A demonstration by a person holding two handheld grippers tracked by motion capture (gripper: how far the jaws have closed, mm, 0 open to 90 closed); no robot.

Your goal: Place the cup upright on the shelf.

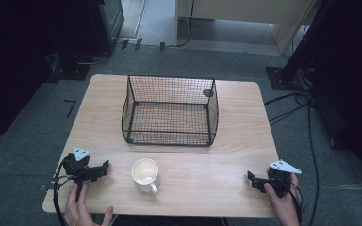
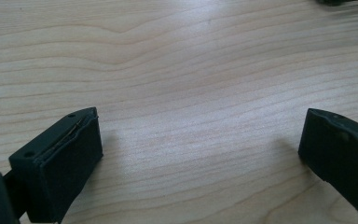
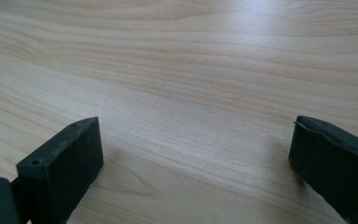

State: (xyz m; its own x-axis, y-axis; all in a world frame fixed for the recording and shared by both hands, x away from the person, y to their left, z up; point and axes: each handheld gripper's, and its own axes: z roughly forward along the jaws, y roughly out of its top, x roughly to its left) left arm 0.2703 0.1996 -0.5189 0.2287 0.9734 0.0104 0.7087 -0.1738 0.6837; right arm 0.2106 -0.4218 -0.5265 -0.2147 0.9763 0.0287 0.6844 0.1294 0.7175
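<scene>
- Mug (image 1: 145, 172) is sitting upright near the front edge of the table (image 1: 226, 160), between my two grippers and closer to the left one, handle pointing toward me and a little right.
- Basket (image 1: 170, 110) is standing behind it, toward the far side, well apart from the mug; I am reading it as wire mesh with an open top.
- I am judging the mug as ceramic: stiff, fairly heavy for its size, glazed and so slippery, and liable to chip if knocked over.
- I am thinking the best hold is across the rim wall, one jaw inside and one outside, or else on the handle; the round body looks too slick for a sure grip.
- Left gripper (image 1: 104, 167) is resting on the table just left of the mug, jaws spread wide with nothing between them.
- Right gripper (image 1: 252, 178) is lying well to the right, near the front right corner, jaws likewise spread and empty.
- High view is giving me the mug, basket and both hands.
- Left gripper view is giving me bare wood grain between its pads (image 2: 72, 163), and right gripper view the same past its pads (image 3: 67, 165).
</scene>
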